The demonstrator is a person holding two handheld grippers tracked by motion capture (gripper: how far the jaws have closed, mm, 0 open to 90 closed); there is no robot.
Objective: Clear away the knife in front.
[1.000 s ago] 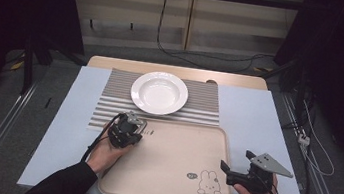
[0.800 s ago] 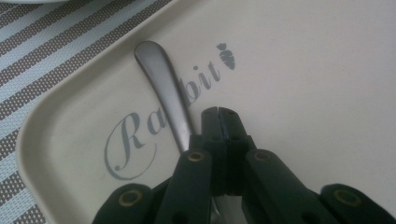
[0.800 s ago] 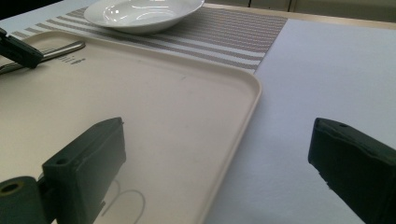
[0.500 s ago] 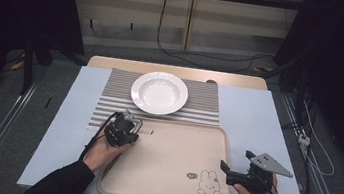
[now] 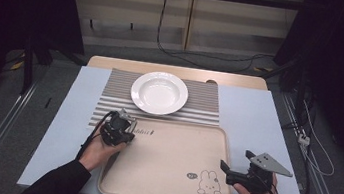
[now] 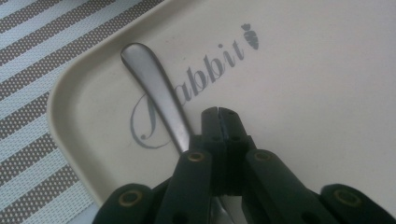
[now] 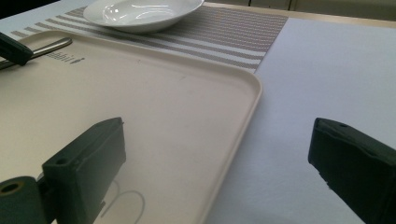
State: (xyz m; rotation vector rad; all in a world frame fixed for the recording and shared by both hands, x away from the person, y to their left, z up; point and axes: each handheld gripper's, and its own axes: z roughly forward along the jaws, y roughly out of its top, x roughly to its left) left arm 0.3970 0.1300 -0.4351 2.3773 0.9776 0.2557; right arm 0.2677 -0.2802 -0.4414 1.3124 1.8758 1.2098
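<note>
A beige tray (image 5: 166, 167) printed with a rabbit lies at the table's front. My left gripper (image 5: 129, 131) rests over its far left corner, jaws shut tip to tip (image 6: 218, 112). A metal spoon (image 6: 154, 88) lies on the tray there; its handle runs along the left jaw and passes under the gripper, with nothing between the tips. From the right gripper view the spoon handle (image 7: 51, 46) sticks out past the left gripper (image 7: 14, 49). My right gripper (image 5: 234, 161) stands open astride the tray's right rim (image 7: 252, 93), holding nothing.
A white deep plate (image 5: 159, 92) sits on a striped placemat (image 5: 108, 104) behind the tray. The pale blue tabletop (image 5: 258, 118) stretches bare to the right. Cables lie on the floor beyond the table.
My left gripper has shifted slightly to the left at the tray's corner. The right gripper has stayed put.
</note>
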